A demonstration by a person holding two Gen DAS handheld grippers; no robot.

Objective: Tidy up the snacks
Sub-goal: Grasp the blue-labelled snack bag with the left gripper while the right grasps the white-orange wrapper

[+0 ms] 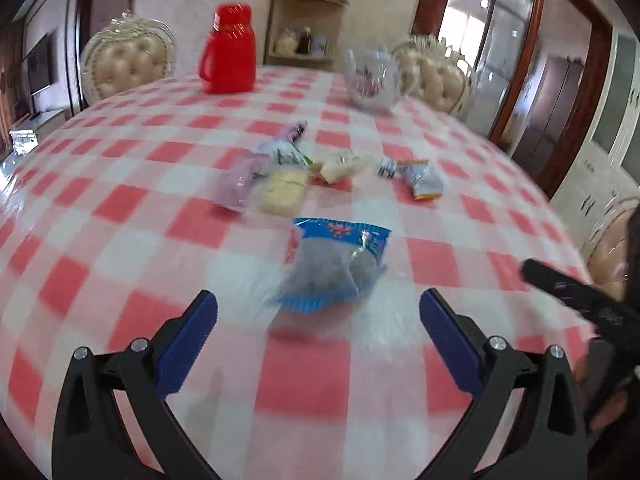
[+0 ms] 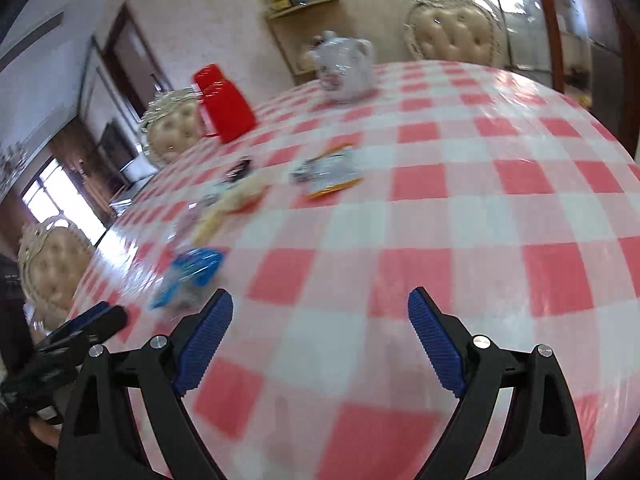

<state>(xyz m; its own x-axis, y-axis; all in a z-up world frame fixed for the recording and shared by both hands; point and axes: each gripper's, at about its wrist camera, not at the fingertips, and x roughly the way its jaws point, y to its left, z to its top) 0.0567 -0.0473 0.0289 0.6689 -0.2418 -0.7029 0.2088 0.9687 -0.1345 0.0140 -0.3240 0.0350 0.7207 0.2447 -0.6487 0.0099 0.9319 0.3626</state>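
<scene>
My left tongs (image 1: pixel 318 330) hang wide and empty just short of the blue snack packet (image 1: pixel 334 266) on the checked table (image 1: pixel 120 200), light and crinkly I reckon, best pinched across its belly, while my right tongs (image 2: pixel 320 330) gape empty too.

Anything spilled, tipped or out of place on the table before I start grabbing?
Nothing spilled or tipped. The red jug and white teapot stand upright. The snack packets lie loosely scattered mid-table, the blue packet apart from them.
</scene>
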